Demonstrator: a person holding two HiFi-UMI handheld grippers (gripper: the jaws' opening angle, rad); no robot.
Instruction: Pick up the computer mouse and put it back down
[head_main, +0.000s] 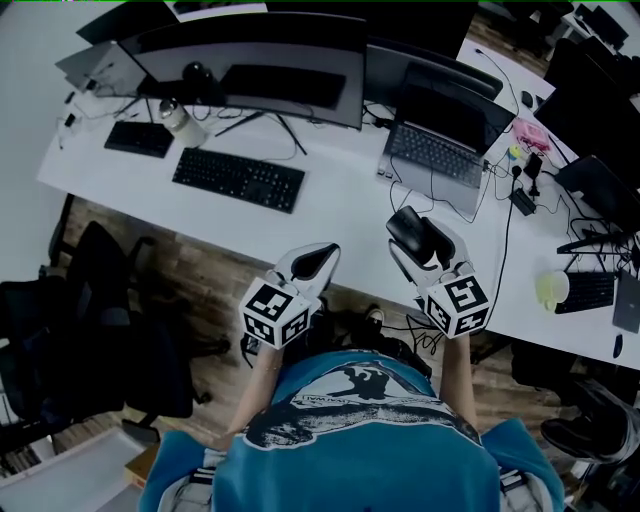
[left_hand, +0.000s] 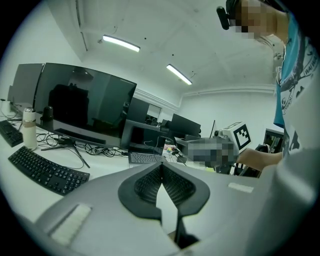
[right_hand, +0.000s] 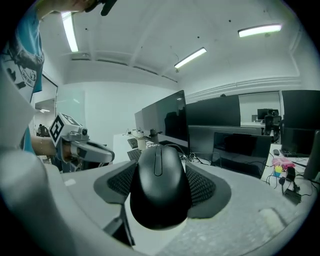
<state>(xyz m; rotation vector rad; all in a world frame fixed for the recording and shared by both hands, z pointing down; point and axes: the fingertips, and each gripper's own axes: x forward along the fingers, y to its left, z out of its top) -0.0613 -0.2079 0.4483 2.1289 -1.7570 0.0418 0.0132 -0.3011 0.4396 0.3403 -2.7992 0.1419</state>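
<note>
While the right gripper (right_hand: 161, 170) clamps the glossy black plastic computer mouse (right_hand: 159, 200) between both ribbed pads, the mouse sits above the near edge of the white desk (head_main: 340, 205), just before the grey laptop (head_main: 440, 150). Left gripper (left_hand: 161, 175): jaws closed together, empty.

Matt black plastic mouse (right_hand: 159, 187), ribbed rubbery fingers (right_hand: 202, 186), smooth white desk (head_main: 340, 200), wood-plank floor (head_main: 205, 272).

Head view steeply down on desk (head_main: 340, 205), gripper views close behind jaws, both facing monitor (left_hand: 85, 102)
</note>
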